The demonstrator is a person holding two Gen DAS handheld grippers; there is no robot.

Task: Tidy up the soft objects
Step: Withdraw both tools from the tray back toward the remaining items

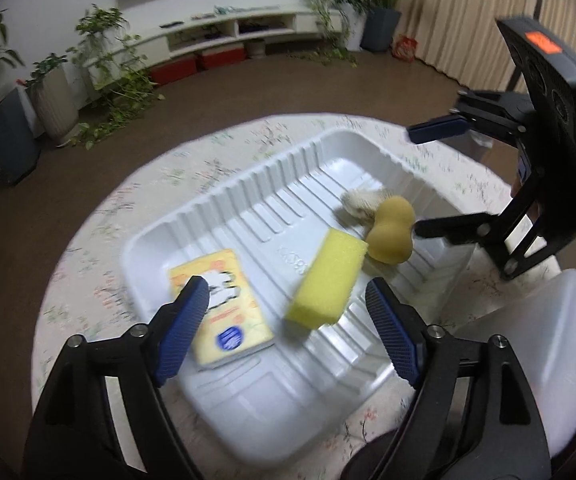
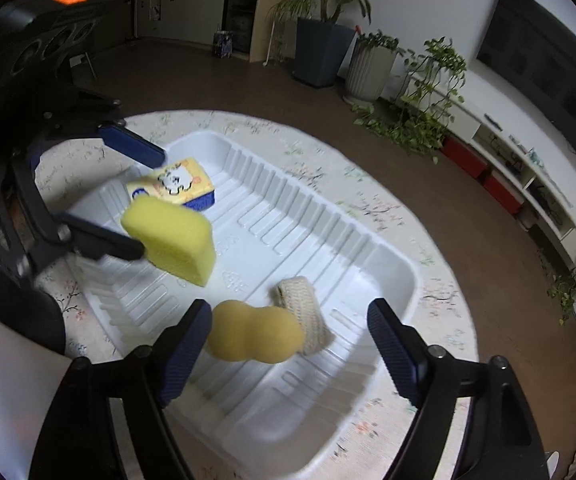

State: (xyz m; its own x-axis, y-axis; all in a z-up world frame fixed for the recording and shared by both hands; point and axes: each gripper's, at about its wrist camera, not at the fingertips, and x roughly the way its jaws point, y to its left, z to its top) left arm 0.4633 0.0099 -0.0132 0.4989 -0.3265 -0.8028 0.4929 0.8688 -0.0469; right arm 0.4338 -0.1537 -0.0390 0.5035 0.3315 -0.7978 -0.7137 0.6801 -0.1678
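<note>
A white ribbed plastic tray (image 1: 248, 184) sits on a round surface (image 1: 100, 248) covered in a floral-print cloth, holding four soft items. Between the wide-spread fingers of the left gripper (image 1: 288, 312) lies a rectangular yellow sponge block (image 1: 327, 278), porous in texture, touched by neither finger. Just behind the tip of that gripper's left finger rests a flat packaged sponge (image 1: 228, 300) with a yellow printed wrapper and a blue underside; the finger hides part of its label.

The right gripper (image 2: 289, 332) also stands wide open and empty. Between its fingers, close by the left one, lies a smooth, gourd-shaped yellow sponge (image 2: 254, 334), and leaning against that sponge's far end is a cream loofah pad (image 2: 301, 312) of coarse woven fibre. In the left wrist view the pad is blurred and half hidden behind the gourd-shaped sponge.

From the right wrist view, the sponge block looks rounded and thick, and the left gripper's dark lower finger overlaps its near corner, so contact there cannot be judged. Both views are softened by motion blur, and embossed lettering on the tray floor is unreadable. A translucent white plastic container (image 1: 547, 344) is cut off at the left wrist view's right edge. Potted plants (image 2: 327, 40) and a low white shelf unit (image 1: 228, 32) line the brown floor beyond.
</note>
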